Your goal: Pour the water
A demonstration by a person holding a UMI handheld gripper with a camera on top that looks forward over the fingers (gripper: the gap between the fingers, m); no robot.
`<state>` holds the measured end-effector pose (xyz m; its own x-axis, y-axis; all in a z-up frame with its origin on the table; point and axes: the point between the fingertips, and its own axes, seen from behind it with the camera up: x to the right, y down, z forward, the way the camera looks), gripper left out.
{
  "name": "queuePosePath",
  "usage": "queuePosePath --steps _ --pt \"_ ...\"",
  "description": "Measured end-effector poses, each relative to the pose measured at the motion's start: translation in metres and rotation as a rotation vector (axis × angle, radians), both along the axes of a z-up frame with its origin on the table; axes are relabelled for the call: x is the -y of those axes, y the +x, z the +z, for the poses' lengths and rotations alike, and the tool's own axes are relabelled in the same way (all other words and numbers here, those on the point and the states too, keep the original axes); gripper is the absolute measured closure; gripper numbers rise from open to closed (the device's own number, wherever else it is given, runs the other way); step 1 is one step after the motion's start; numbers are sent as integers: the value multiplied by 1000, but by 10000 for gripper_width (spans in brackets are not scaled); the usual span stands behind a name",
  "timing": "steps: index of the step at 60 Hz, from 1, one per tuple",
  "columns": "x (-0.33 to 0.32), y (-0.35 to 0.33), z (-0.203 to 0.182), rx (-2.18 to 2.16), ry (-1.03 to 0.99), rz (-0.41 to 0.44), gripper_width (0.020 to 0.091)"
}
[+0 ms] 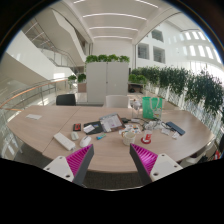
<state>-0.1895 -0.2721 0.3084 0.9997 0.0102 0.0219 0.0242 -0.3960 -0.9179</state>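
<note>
Above the near edge of the round wooden table [40,130], the claw [113,160] hangs with fingers apart and empty, so it should advance level toward the green container [151,106] well beyond them, squaring up before closing.

A broad, rounded wooden tabletop [40,128] fills the foreground of a bright, open atrium-like hall. Behind it stands a white cabinet [108,80] topped with green plants [107,59], and a row of leafy plants [185,84] lines one side. Long strip lights [112,17] run across the white ceiling, and large windows [192,47] admit daylight. Chairs [66,99] stand at the far edge.
</note>
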Motion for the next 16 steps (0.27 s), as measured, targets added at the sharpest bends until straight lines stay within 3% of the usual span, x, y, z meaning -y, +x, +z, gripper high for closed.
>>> queuePosePath --steps 16 --pt "4 47 -3 -43 2 16 282"
